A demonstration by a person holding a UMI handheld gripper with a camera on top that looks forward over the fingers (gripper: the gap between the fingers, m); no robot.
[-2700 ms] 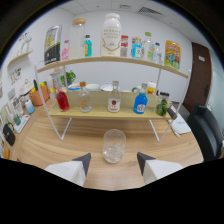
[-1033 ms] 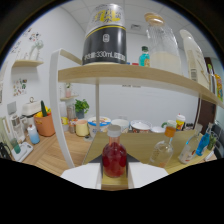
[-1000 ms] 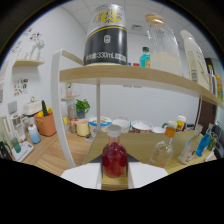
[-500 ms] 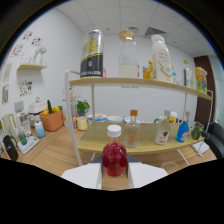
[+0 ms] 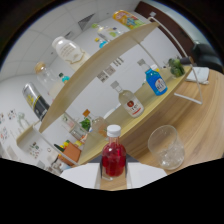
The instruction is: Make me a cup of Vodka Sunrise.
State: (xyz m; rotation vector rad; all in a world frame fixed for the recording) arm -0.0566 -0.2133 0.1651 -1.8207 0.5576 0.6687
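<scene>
Grenadine-red liquid fills the small white-capped bottle (image 5: 113,159) held between the two fingers of the gripper (image 5: 114,176), which press on its sides so the bottle rides up off the wooden table (image 5: 200,125). The whole view is tilted. Largest is the white-walled room with its panelled ceiling, then the table, pale wood, running beneath a two-tier wooden shelf rack (image 5: 95,75) on white posts. On the upper shelf stand a black can (image 5: 36,101), a clear jar and a white jug (image 5: 67,50); on the lower level, a clear bottle with a red label (image 5: 129,102) and a blue bottle (image 5: 155,81). An empty clear glass (image 5: 167,146) stands on the table just beside the held bottle.
</scene>
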